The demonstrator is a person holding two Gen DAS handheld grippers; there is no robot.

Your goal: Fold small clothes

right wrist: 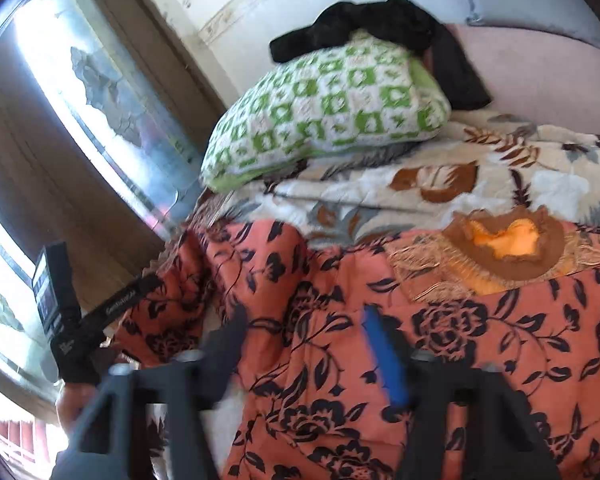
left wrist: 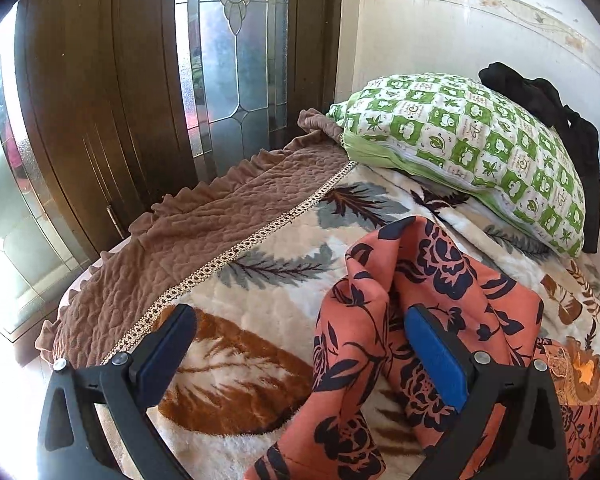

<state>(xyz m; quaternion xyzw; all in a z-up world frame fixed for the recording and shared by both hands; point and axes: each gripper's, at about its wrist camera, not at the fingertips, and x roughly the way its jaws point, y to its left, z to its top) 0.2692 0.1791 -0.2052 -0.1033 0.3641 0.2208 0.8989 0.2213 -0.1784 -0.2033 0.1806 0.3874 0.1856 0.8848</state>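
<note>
An orange garment with a dark floral print [left wrist: 428,304] lies rumpled on the leaf-patterned blanket [left wrist: 260,280]. My left gripper [left wrist: 300,320] is open above it; a bunched sleeve rises between the fingers, close to the right blue pad [left wrist: 432,344]. In the right wrist view the same garment [right wrist: 480,340] spreads wide, with its embroidered brown and yellow neckline [right wrist: 500,248] at the upper right. My right gripper [right wrist: 304,324] is open just over the cloth, blurred. The other hand-held gripper [right wrist: 60,308] shows at the left.
A green and white patterned pillow [left wrist: 472,152] lies at the head of the bed with a black garment [left wrist: 560,120] behind it. A brown quilted cover [left wrist: 204,224] edges the bed on the left. A wooden door with glass panels [left wrist: 100,80] stands beyond.
</note>
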